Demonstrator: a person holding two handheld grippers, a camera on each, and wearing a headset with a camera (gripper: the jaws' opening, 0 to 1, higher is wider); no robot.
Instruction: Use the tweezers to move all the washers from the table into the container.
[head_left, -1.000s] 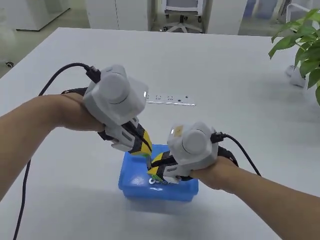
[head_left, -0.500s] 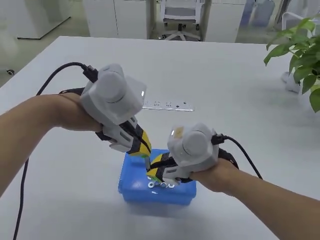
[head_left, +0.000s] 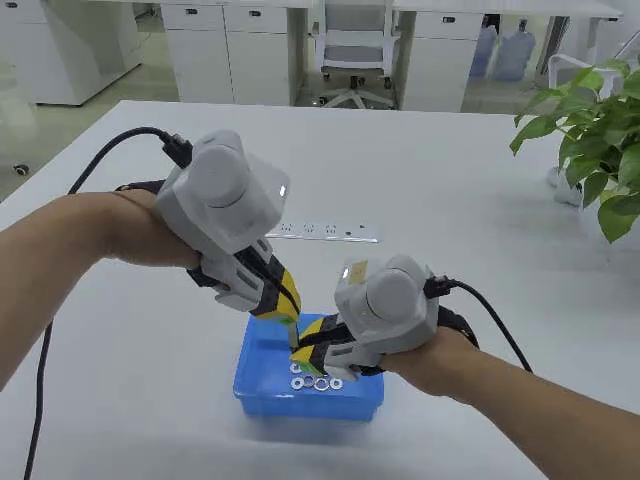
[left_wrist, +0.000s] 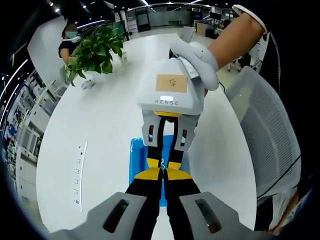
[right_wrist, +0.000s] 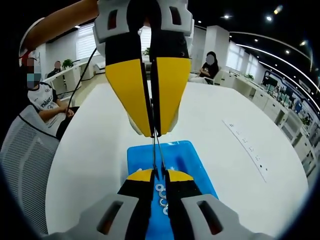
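Observation:
A blue container (head_left: 252, 376) sits on the white table with several washers (head_left: 315, 381) lying in it. Thin metal tweezers (right_wrist: 155, 150) run between the two grippers, just above the container (right_wrist: 192, 156) and its washers (right_wrist: 161, 190). My left gripper (head_left: 290, 318) comes down from the upper left, its yellow jaws shut on the tweezers' upper part (right_wrist: 153, 131). My right gripper (head_left: 303, 352) reaches in from the right, its jaws (right_wrist: 159, 175) shut on the lower part. In the left gripper view my left gripper (left_wrist: 162, 173) meets the right gripper (left_wrist: 162, 164) tip to tip over the container (left_wrist: 135, 160).
A white power strip (head_left: 320, 232) lies flat on the table beyond the container. A potted plant (head_left: 590, 150) stands at the table's right edge. An office chair (head_left: 350, 40) is behind the far edge. Cables trail from both grippers. People sit at the side of the room.
The head camera has tilted, so the whole scene sits differently. Both grippers stay joined over the container. More washers now show in the container under the right gripper's jaws.

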